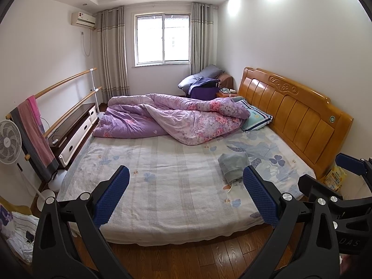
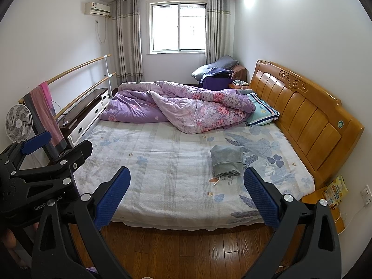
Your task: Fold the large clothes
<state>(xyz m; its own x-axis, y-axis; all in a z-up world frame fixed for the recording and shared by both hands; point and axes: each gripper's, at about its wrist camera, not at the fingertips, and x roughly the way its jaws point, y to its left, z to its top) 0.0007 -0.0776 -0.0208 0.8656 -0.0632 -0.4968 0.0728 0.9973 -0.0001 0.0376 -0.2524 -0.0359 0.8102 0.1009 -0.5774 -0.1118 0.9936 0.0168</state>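
Bed (image 1: 162, 186): one, filling the middle of both views; I stand at its foot-side edge, with the one wooden headboard (image 1: 297, 114) running off toward 2 o'clock.

Quilt (image 1: 167, 118): one purple floral quilt, bunched across the far half of the mattress at 12 o'clock, well apart from both grippers.

Pillow (image 1: 255, 118): one that I can count, at 1 o'clock, tucked against the quilt's right end.

Grey garment (image 2: 226, 160): one, the only loose clothing on the sheet, already in a compact bundle; in the right wrist view it lies at about 1 o'clock of my fingers, its long axis running from me toward the far side of the bed. A pale cord end shows at its near edge.

Left gripper (image 1: 186, 195): fingers spread wide, holding nothing, hanging over the near edge of the bed; the bundle lies just beyond its right finger pad (image 1: 260, 197).

Right gripper (image 2: 186, 196): fingers likewise parted and empty, over the same edge.

Nearer hand: I judge the right, since the bundle lies toward the headboard side; the left would have to reach across.

Next move, as I judge it: go forward and slightly right, taking the bundle by its near short edge.

Count: two grippers, one garment, one quilt.
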